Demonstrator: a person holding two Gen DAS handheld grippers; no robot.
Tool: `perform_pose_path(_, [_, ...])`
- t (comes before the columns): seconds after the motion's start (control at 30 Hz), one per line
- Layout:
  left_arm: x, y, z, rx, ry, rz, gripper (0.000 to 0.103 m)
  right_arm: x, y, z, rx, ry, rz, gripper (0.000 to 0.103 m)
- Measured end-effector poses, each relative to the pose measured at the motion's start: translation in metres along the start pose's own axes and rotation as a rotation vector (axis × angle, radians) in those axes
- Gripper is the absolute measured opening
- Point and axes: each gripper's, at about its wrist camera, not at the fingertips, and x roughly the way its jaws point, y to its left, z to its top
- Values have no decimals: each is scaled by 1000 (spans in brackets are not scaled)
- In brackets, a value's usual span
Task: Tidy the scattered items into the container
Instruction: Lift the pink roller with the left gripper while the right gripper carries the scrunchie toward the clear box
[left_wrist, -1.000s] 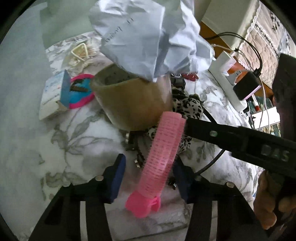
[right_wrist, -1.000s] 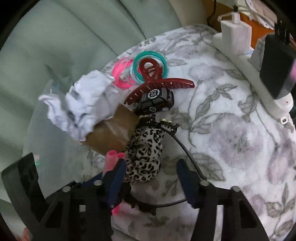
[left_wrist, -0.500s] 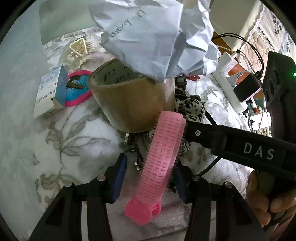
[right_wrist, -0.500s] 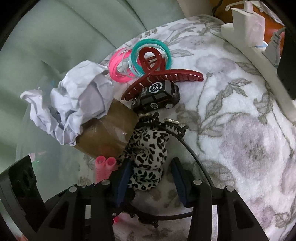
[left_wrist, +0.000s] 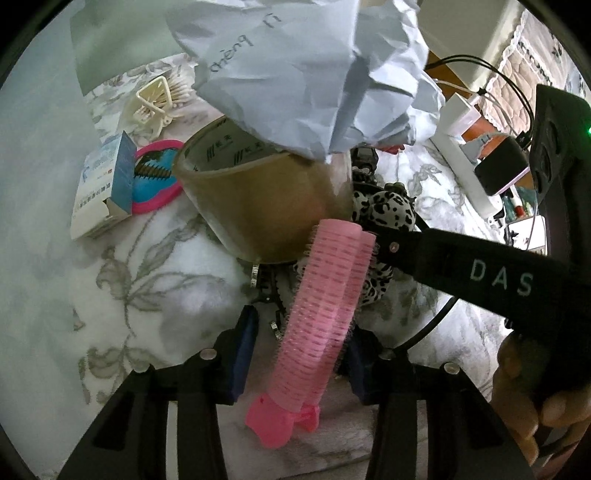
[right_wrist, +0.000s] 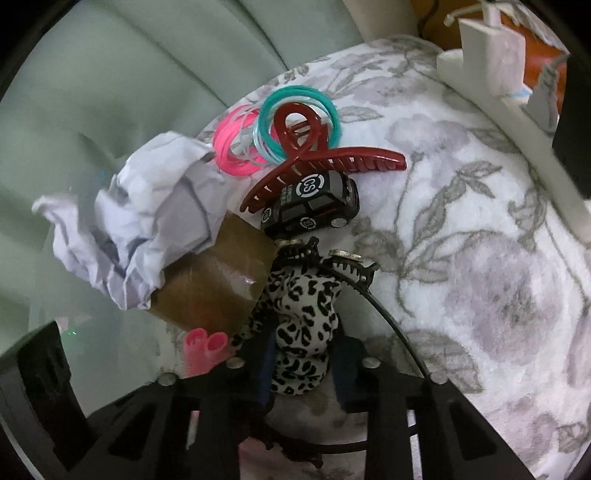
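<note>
Two pink ribbed plastic hair rollers (left_wrist: 325, 314), joined side by side, stand tilted on the floral blanket (left_wrist: 147, 280) between the closing left claw (left_wrist: 299, 358). Right claw (right_wrist: 301, 373) is closing around one leopard-print fabric scrunchie (right_wrist: 299, 325).

The left gripper (left_wrist: 299, 354) points steeply down with its jaws closing around a pink hair roller (left_wrist: 325, 306), while the right gripper (right_wrist: 301, 373) (its black body and the hand (left_wrist: 532, 402) holding it cross the left view) angles down, jaws closing on a leopard-print scrunchie (right_wrist: 299, 325).
</note>
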Motion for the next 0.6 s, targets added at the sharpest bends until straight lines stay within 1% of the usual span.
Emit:
perform_pose_path(0.07, [-1, -2, 0, 4, -1, 6, 33, -1, -1, 0, 10, -1, 13, 22])
perform_pose_path(0.2, [-5, -4, -1, 9, 0, 20, 29, -7, 2, 0, 14, -17, 31, 16])
perform_pose_path(0.37, [-15, -2, -1, -5, -13, 34, 29, -23, 5, 0, 18, -48, 46, 15])
perform_pose_path(0.53, [-29, -3, 0, -2, -43, 50, 29, -40, 8, 2, 24, -88, 55, 14])
perform_pose_path(0.6, [-37, -5, -1, 4, -58, 54, 29, -53, 10, 0, 16, -113, 59, 14])
